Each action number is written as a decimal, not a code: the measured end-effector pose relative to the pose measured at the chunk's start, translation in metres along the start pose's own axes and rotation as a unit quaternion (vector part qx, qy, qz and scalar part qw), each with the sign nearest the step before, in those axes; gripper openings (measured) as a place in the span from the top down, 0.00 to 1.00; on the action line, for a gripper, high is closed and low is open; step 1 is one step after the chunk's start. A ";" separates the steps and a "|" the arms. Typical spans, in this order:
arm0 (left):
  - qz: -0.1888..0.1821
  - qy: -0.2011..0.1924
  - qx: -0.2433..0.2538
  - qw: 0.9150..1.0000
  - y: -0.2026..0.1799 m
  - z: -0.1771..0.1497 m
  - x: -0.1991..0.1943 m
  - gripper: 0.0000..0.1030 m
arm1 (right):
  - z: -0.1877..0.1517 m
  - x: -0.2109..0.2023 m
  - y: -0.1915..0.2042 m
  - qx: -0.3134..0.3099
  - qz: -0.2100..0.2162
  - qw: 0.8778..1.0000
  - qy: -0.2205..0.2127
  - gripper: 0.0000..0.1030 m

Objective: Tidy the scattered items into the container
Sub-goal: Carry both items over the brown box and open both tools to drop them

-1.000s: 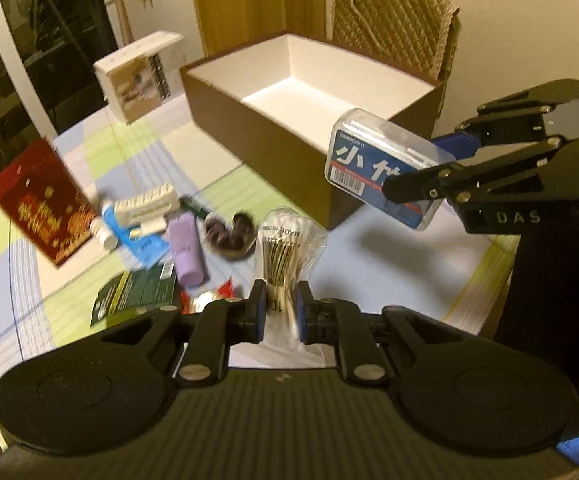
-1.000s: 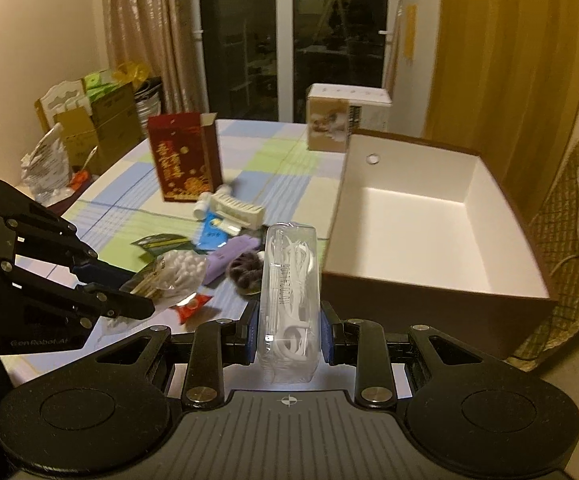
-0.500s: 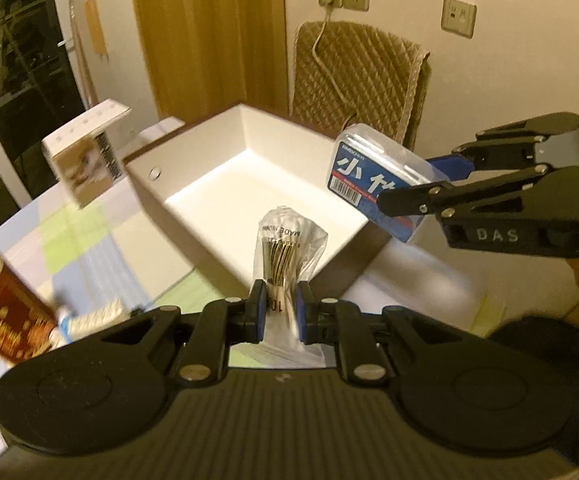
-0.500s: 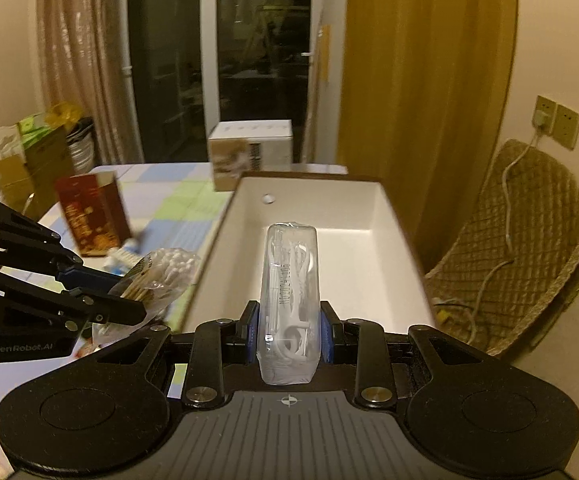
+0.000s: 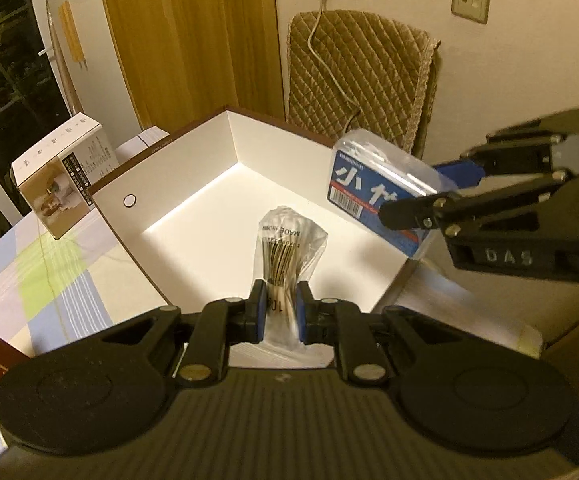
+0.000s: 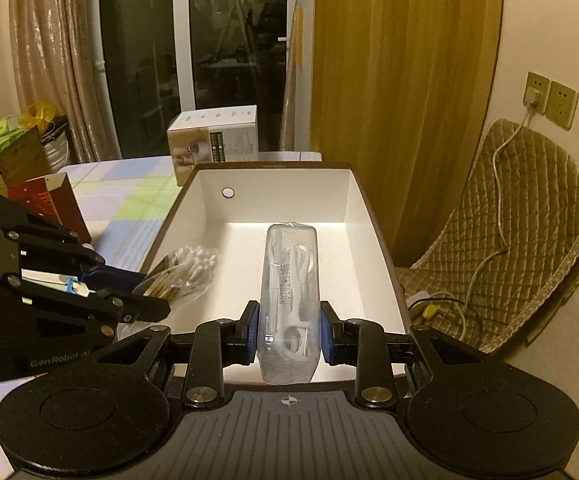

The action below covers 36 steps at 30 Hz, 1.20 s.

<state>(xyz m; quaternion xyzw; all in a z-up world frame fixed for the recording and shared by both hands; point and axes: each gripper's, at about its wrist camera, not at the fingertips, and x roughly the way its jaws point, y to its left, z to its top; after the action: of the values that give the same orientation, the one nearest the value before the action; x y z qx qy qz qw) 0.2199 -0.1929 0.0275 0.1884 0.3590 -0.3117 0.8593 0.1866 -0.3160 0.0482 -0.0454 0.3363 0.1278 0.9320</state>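
My left gripper is shut on a clear bag of cotton swabs and holds it over the brown box with a white inside. My right gripper is shut on a clear plastic floss-pick case, also over the box. In the left wrist view the right gripper holds the case with its blue label above the box's right side. In the right wrist view the left gripper holds the swab bag above the box's left part.
A white and tan carton stands on the checked tablecloth left of the box. A red packet stands further left. A quilted chair with a cable stands behind the box by the wall.
Both grippers moved from over the table's scattered items to above the box, carrying the swab bag and the case. Both are further forward over the box interior than half a second ago.
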 end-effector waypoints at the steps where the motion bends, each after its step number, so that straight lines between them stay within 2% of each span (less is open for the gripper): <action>1: -0.001 0.001 0.000 1.000 0.001 0.000 0.003 0.89 | 0.001 0.003 -0.001 0.001 0.000 1.000 0.001 0.69; 4: 0.000 0.002 0.000 1.000 0.002 0.001 0.011 0.85 | 0.002 0.010 -0.004 0.000 0.000 1.000 0.005 0.69; 5: -0.002 0.000 -0.001 1.000 0.002 0.001 0.013 0.76 | 0.002 0.012 -0.005 0.000 0.000 1.000 0.007 0.69; 7: -0.004 -0.004 -0.002 1.000 0.003 0.001 0.015 0.66 | 0.003 0.015 -0.007 -0.002 0.000 1.000 0.008 0.69; 21: 0.014 -0.011 0.006 1.000 0.008 -0.004 0.007 0.66 | 0.007 0.032 -0.007 -0.010 0.004 1.000 0.021 0.68; 36: 0.018 -0.014 0.001 1.000 0.014 -0.009 0.002 0.61 | 0.003 0.071 -0.011 -0.016 0.013 0.998 0.064 0.68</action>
<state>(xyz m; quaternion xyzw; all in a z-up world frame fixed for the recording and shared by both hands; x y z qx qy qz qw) 0.2262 -0.1782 0.0209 0.1918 0.3429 -0.2991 0.8696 0.2442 -0.3118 0.0057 -0.0639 0.3936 0.1418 0.9061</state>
